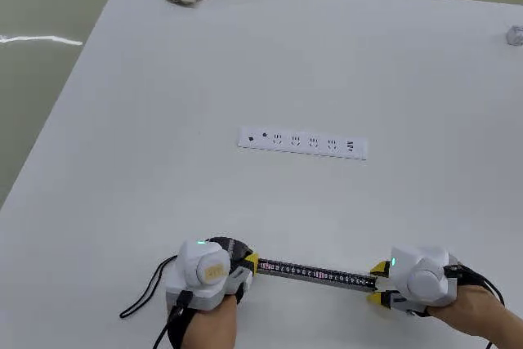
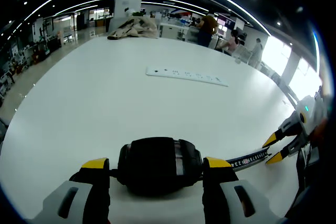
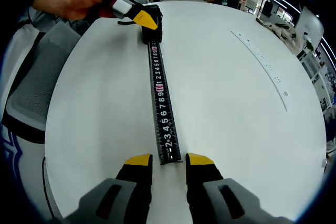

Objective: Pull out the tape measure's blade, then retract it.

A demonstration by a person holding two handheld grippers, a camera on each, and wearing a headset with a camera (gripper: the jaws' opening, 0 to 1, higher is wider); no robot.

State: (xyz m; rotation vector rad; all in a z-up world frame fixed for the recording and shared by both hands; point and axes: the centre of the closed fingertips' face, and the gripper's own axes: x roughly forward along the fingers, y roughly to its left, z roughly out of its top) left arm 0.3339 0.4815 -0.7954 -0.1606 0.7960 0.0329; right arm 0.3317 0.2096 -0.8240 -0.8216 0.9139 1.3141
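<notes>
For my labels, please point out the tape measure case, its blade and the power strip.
tape measure case [image 2: 159, 165], left gripper view, middle of black body
blade [image 3: 161, 103], right gripper view, numbered face
power strip [image 1: 302, 142], head view, middle of top face

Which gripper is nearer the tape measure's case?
Left. The left gripper has its fingers against both sides of the case; the right gripper is at the far end of the pulled-out blade.
</notes>
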